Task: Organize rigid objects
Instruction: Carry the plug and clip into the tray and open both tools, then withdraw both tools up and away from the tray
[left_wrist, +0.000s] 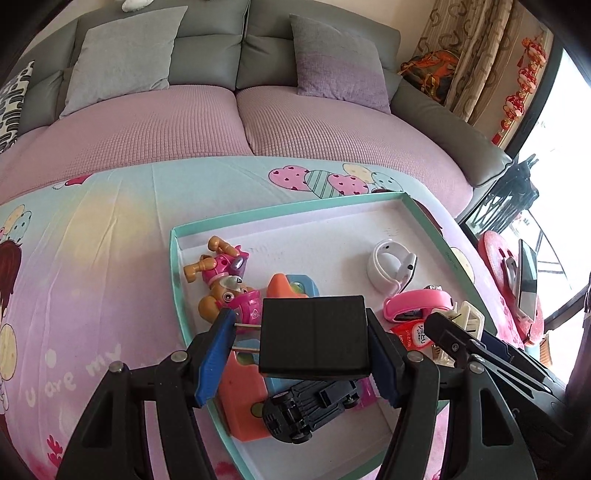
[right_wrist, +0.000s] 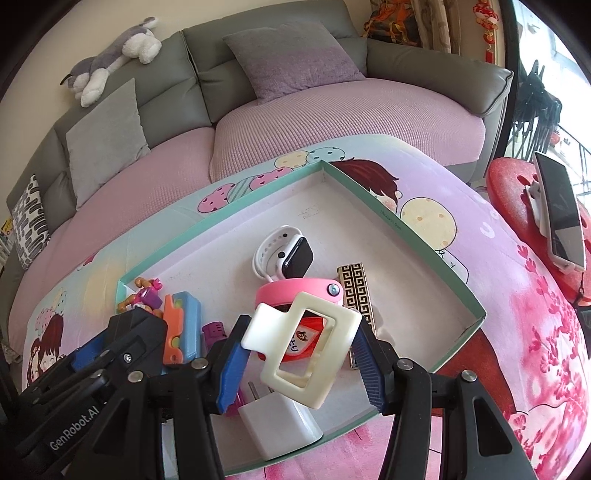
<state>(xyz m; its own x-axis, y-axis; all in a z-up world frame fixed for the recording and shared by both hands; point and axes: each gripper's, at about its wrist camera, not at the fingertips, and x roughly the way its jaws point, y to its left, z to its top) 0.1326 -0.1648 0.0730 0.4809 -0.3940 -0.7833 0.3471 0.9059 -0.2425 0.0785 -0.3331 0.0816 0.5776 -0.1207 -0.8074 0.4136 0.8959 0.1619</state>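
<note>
My left gripper (left_wrist: 301, 345) is shut on a black plug adapter (left_wrist: 314, 336), prongs toward the left finger, held above the teal-rimmed tray (left_wrist: 177, 236). My right gripper (right_wrist: 299, 354) is shut on a cream hair claw clip (right_wrist: 303, 347), held over the tray's (right_wrist: 436, 258) near part. In the tray lie a pink dog figure (left_wrist: 225, 277), an orange and blue toy (left_wrist: 288, 288), a black toy car (left_wrist: 310, 410), a white smartwatch (right_wrist: 286, 253), a pink stapler-like thing (right_wrist: 295, 291), a gold patterned lighter (right_wrist: 356, 291) and a white charger (right_wrist: 277, 417).
The tray sits on a cartoon-print cloth (left_wrist: 92, 258) over a table, before a grey sofa (left_wrist: 207, 55) with pink covers. A red stool (right_wrist: 517, 192) with a phone on a stand (right_wrist: 561, 210) is at right. A plush dog (right_wrist: 114, 59) lies on the sofa back.
</note>
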